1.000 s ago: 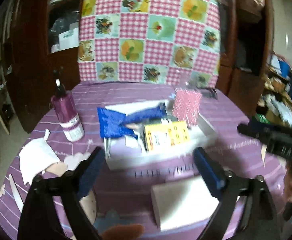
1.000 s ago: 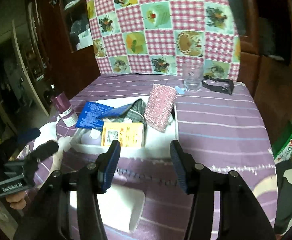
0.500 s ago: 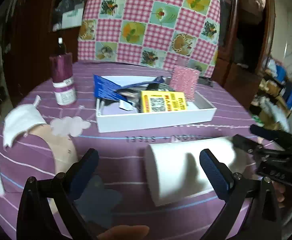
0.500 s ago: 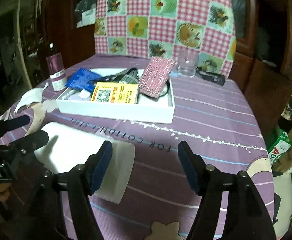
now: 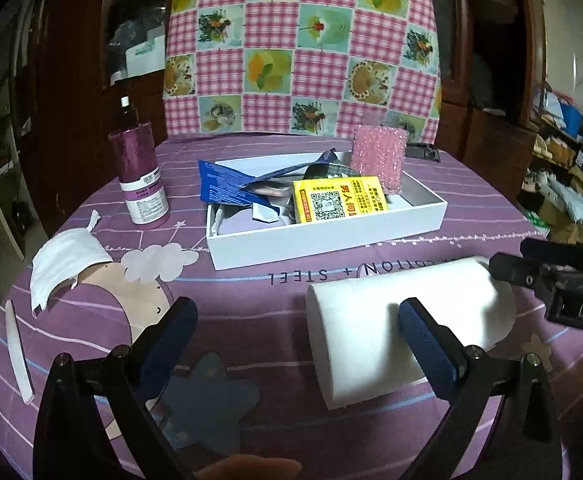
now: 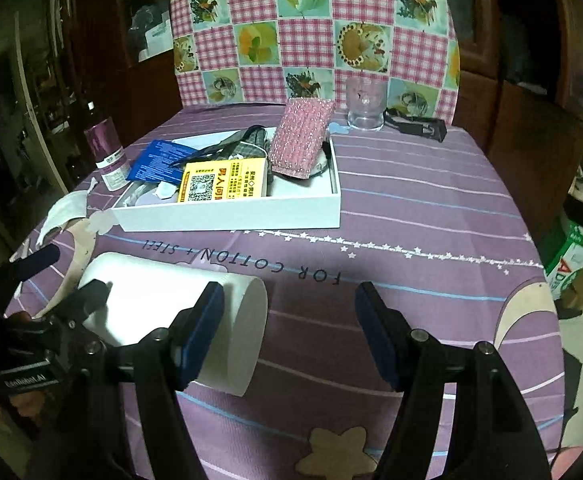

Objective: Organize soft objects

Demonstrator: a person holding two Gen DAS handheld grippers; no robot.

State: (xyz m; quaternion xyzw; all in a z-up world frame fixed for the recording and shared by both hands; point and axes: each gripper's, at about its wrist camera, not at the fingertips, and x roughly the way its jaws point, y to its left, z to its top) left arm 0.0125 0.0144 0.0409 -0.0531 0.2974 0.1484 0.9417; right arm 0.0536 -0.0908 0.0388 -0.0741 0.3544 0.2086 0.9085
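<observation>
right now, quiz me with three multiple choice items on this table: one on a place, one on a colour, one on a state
1. Where is the yellow packet?
A. in the white tray
B. beside the bottle
C. on the floor

2. What colour is the bottle?
A. green
B. purple
C. orange

3. How is the white roll placed?
A. upright
B. in the tray
C. on its side on the cloth

Answers:
1. A, the tray's walls surround it.
2. B, purple body above a white label.
3. C, one flat round end faces sideways.
</observation>
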